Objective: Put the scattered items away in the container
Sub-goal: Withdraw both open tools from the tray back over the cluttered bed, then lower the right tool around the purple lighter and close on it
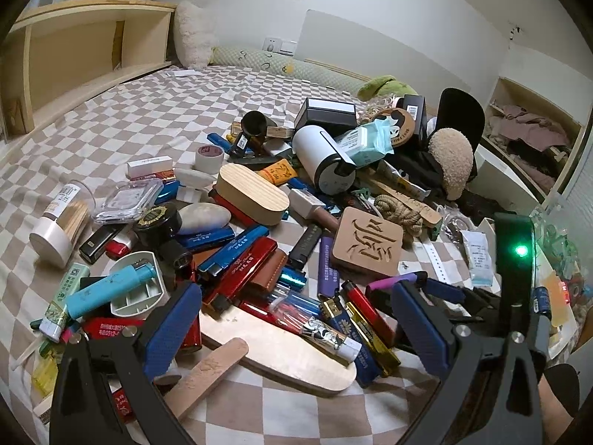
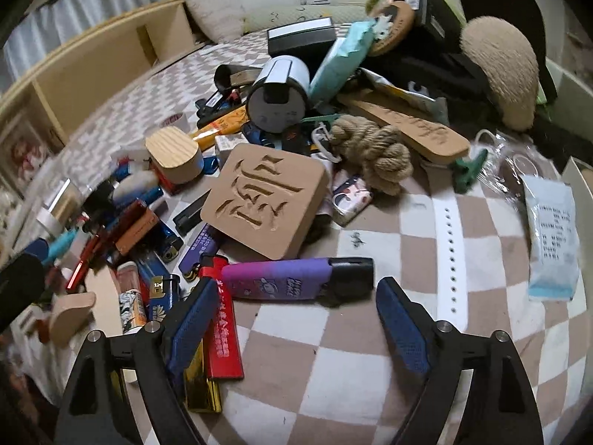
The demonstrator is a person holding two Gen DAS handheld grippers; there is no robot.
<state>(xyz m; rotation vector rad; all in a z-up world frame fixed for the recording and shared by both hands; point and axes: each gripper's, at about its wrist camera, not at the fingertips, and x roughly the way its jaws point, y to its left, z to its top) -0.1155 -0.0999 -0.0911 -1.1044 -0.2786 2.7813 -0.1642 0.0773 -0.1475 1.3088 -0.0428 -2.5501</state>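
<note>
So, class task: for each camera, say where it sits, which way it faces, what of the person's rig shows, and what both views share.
Left wrist: on the left gripper, looking forward over the pile on the bed; its open blue fingers show.
Right wrist: on the right gripper, looking at the purple lighter; open fingers show.
Shared: carved wooden square, rope.
</note>
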